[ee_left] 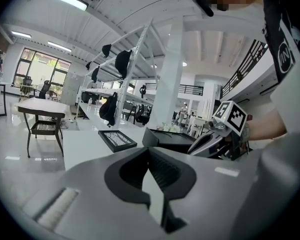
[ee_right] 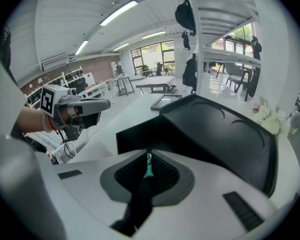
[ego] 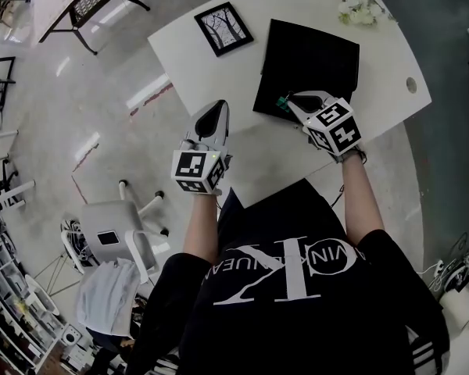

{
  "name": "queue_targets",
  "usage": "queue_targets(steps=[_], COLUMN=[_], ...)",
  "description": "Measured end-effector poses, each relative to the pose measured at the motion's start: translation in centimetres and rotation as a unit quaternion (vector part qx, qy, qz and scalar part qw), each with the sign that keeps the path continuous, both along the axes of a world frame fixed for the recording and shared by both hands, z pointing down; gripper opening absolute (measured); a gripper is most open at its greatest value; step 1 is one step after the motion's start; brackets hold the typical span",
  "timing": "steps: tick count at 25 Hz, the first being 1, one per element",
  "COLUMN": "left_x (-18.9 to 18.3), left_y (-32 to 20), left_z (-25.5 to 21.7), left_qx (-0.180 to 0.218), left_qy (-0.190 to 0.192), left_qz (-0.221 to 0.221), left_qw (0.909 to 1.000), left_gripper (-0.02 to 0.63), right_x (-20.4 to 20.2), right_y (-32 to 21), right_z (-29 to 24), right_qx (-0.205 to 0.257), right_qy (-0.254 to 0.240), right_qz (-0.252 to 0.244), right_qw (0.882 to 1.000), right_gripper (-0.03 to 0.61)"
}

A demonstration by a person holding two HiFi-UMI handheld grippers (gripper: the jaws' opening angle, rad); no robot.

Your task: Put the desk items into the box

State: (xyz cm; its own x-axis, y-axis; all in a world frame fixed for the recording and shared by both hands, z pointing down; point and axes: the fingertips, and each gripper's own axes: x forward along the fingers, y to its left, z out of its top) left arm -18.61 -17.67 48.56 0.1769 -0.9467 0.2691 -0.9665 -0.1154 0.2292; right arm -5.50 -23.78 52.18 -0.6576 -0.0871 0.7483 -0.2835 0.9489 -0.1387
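A black box (ego: 313,53) lies open on the white desk (ego: 273,158); the right gripper view shows its near wall and lid (ee_right: 225,129). My right gripper (ego: 285,101) is shut on a thin green item (ee_right: 148,167) at the box's near left edge; the item's tip (ego: 281,100) shows in the head view. My left gripper (ego: 217,106) hovers over the desk's near left edge, left of the box, jaws together with nothing between them. A black picture frame (ego: 223,28) lies flat on the desk beyond the left gripper.
White flowers (ego: 358,6) sit at the desk's far right corner. A grey chair (ego: 117,233) with cloth on it stands on the floor to my left. A dark table (ego: 82,6) is farther off. The person's torso fills the near side.
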Motion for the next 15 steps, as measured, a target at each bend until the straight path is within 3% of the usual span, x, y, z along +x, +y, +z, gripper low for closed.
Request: queue_targets(steps=[15], left_x=[0.4], left_y=[1.4], left_z=[-1.0], left_qx=[0.014], left_qy=[-0.006], left_qz=[0.016], left_qw=[0.9998], left_gripper=[0.011], right_x=[1.7], right_y=[0.4], right_z=[-2.6], right_qx=[0.013], right_qy=[-0.05], right_qz=[0.068], right_qw=[0.996], right_gripper=[0.021])
